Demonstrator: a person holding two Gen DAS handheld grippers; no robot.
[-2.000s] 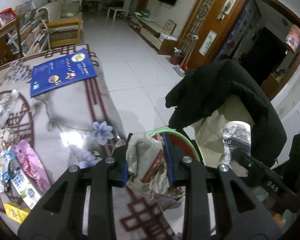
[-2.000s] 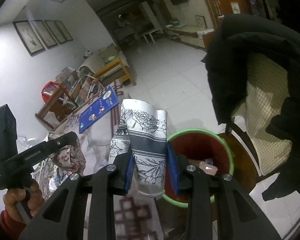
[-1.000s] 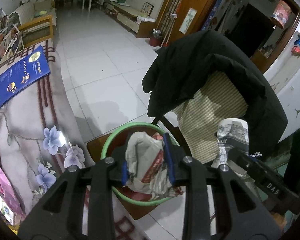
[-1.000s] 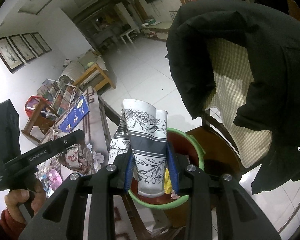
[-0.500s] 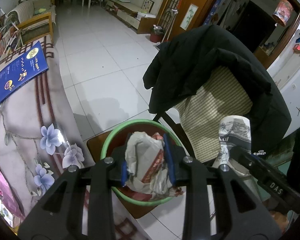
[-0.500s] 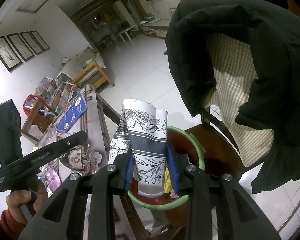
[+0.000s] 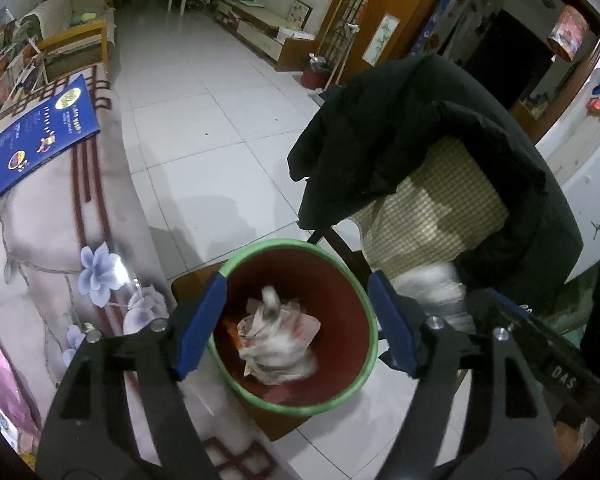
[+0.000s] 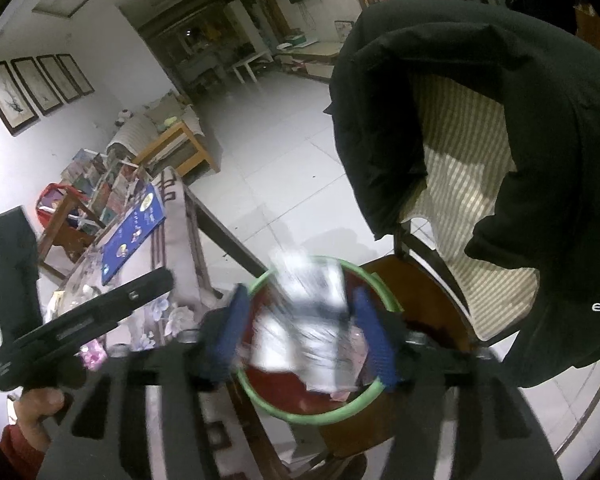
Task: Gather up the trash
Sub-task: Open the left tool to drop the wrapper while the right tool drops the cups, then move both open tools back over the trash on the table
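Both grippers' fingers have just been opening: the crumpled wrapper (image 7: pixel 278 344) now lies in the bin (image 7: pixel 340 396), the printed paper cup (image 8: pixel 316 320) falling free.

Both fisheye cameras ride just behind their gripper fingers and tilt steeply down, close above the round red bin with a green rim (image 7: pixel 300 400) (image 8: pixel 320 412). The left view faces the black coat hung over a chair (image 7: pixel 420 132); the right view (image 8: pixel 520 120) shares the bin, coat and the table with a flowered cloth (image 7: pixel 40 240) (image 8: pixel 176 248).
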